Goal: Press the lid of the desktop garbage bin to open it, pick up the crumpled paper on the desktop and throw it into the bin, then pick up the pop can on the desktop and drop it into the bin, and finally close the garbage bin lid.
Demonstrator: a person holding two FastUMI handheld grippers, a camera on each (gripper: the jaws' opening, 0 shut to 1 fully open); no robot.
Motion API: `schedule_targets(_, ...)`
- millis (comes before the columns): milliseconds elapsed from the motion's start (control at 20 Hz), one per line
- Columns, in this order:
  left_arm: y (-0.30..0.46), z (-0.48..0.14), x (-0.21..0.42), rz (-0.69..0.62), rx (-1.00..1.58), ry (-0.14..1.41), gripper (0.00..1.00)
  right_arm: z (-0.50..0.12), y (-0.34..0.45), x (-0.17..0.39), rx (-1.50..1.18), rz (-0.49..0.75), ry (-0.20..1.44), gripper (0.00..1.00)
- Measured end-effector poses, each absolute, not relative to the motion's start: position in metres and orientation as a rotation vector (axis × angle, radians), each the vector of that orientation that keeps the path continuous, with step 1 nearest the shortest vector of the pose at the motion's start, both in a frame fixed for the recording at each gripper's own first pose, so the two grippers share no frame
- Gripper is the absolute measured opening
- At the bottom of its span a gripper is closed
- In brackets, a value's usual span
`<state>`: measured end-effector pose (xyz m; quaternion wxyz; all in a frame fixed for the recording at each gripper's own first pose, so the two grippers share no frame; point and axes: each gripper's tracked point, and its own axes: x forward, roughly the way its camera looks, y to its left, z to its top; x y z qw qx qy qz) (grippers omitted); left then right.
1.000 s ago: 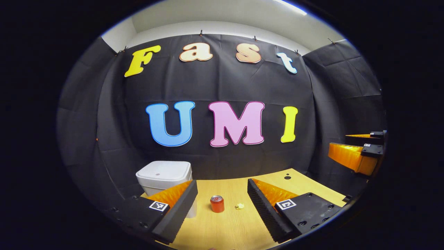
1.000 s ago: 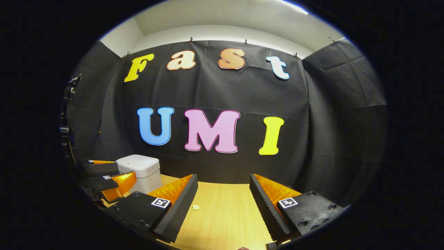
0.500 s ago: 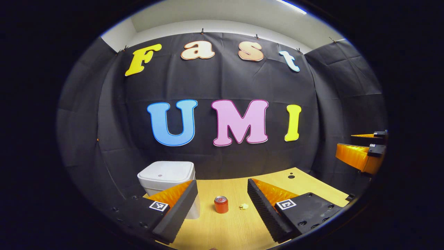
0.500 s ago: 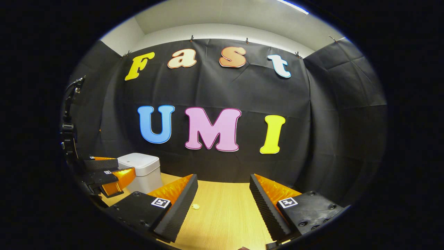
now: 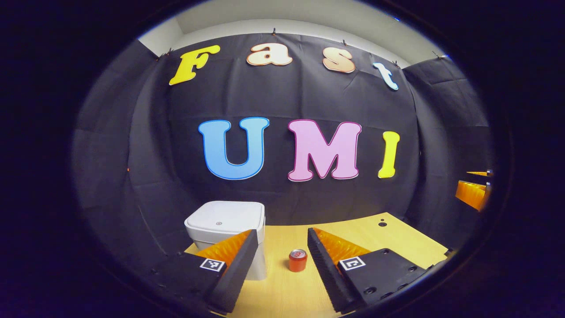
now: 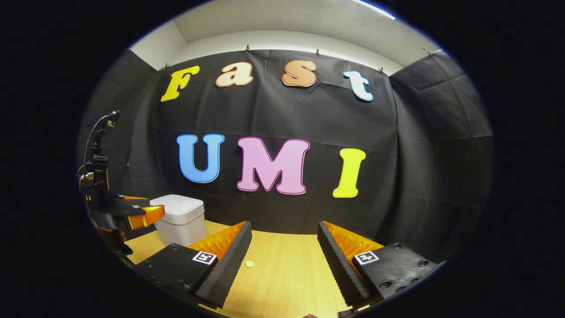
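The white bin (image 5: 225, 221) stands at the table's back left with its lid down. It is just beyond my left gripper (image 5: 281, 238), which is open with nothing between its fingers. The red pop can (image 5: 298, 260) stands upright on the wood, framed between those fingers, right of the bin. In the right gripper view the small yellow crumpled paper (image 6: 250, 264) lies on the table beside the inner edge of the left finger of my right gripper (image 6: 284, 229), which is open and holds nothing. Farther left there, the left gripper (image 6: 132, 214) hovers near the bin (image 6: 181, 218).
The light wooden table (image 6: 287, 282) ends at the black cloth wall behind the bin. Two small dark holes (image 5: 382, 224) mark the table's far right part. The right gripper (image 5: 474, 194) hangs at the right edge of the left gripper view.
My left gripper has moved up and closer to the bin, which looks larger now; the paper has slipped behind its right finger. The right gripper has hardly moved.
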<state>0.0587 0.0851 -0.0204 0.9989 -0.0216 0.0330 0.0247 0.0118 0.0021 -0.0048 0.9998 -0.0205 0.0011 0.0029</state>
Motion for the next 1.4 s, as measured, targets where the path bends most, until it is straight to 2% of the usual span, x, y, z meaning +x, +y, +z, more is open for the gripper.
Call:
schedule_targets(150,0.110,-0.020,0.070,0.067,-0.010,0.073,0.72,-0.004,0.004,0.012,-0.036,0.006,0.004,0.96)
schedule_targets(250,0.132,-0.022,0.083,0.104,0.009,0.103,0.60,-0.003,0.006,0.014,-0.024,0.007,0.004,0.96)
schedule_targets(300,0.136,-0.024,0.089,0.100,0.003,0.121,0.41,-0.003,0.007,0.015,-0.022,0.007,0.003,0.96)
schedule_targets(450,0.152,-0.026,0.107,0.098,-0.064,0.170,0.24,0.000,0.008,0.017,-0.044,0.006,-0.001,0.96)
schedule_targets(500,0.156,-0.024,0.114,0.087,-0.068,0.184,0.10,0.000,0.009,0.017,-0.049,0.005,0.002,0.96)
schedule_targets(600,0.165,-0.019,0.129,0.053,-0.034,0.194,0.07,0.000,0.011,0.016,-0.047,0.007,0.002,0.96)
schedule_targets(800,0.198,-0.009,0.164,0.058,0.036,0.228,0.06,-0.003,0.010,0.019,-0.048,-0.002,0.015,0.96)
schedule_targets(1200,0.207,-0.074,0.212,0.000,0.024,0.532,0.06,0.000,0.006,0.023,-0.043,-0.016,0.017,0.96)
schedule_targets(1400,0.215,-0.094,0.224,0.017,0.004,0.580,0.05,-0.009,-0.005,0.022,-0.034,-0.036,0.044,0.96)
